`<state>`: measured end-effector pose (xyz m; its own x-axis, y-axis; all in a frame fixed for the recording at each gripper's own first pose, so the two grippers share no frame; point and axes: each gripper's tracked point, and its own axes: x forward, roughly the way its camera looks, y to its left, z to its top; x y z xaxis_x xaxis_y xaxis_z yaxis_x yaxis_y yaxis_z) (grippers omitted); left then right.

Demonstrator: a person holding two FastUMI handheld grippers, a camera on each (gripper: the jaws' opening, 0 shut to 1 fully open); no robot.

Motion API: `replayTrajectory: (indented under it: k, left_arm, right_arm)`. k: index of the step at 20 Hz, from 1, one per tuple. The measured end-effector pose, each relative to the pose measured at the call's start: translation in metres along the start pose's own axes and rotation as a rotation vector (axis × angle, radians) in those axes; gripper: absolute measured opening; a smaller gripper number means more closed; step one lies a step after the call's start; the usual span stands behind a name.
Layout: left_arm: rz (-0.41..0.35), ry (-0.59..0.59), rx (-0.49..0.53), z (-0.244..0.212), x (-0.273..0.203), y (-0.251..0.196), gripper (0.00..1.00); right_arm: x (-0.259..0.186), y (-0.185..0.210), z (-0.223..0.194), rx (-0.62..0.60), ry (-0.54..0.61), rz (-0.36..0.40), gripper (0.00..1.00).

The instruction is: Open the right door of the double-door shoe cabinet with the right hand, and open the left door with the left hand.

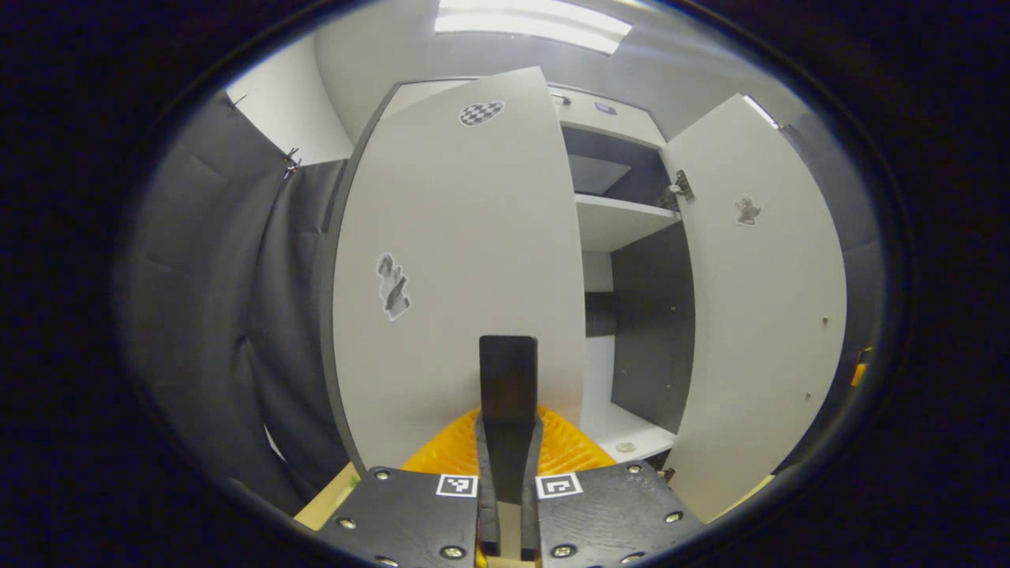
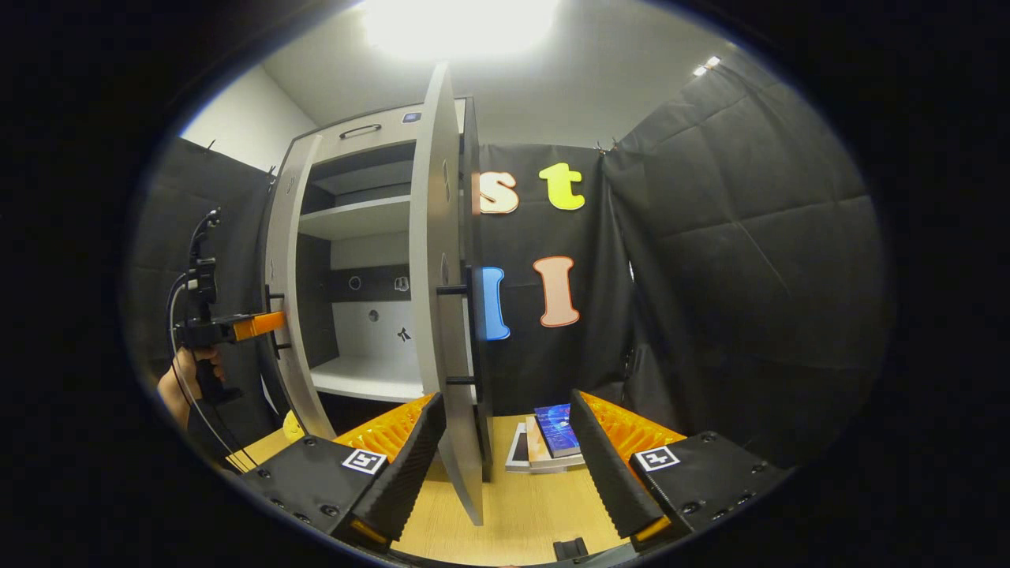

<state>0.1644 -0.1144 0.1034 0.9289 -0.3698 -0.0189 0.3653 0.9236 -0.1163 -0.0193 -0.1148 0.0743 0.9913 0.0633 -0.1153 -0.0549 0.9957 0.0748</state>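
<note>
The pale shoe cabinet stands with both doors swung out. In the left gripper view the left door fills the middle, and its dark bar handle stands upright between my left gripper's fingers, which are closed on it. The right door hangs open at the right. In the right gripper view the right door is seen edge-on, with its dark handle on the far face. My right gripper is open, its fingers on either side of the door's lower part. The left gripper, held by a hand, sits at the left door.
Black cloth walls close in on both sides of the cabinet. A small stack of books lies on the wooden floor beside the right door. The cabinet shelves hold only a small round thing.
</note>
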Motion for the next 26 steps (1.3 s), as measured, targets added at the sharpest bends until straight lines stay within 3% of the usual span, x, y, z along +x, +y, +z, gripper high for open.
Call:
replayTrajectory:
  k: [12, 26]
  left_arm:
    - [0.023, -0.014, -0.004, 0.0, -0.057, 0.043, 0.11]
    - [0.047, -0.015, 0.005, 0.003, -0.08, 0.066, 0.12]
  right_arm:
    - [0.018, 0.026, -0.005, 0.008, 0.013, 0.014, 0.98]
    - [0.017, 0.072, -0.013, -0.033, 0.035, 0.055, 0.98]
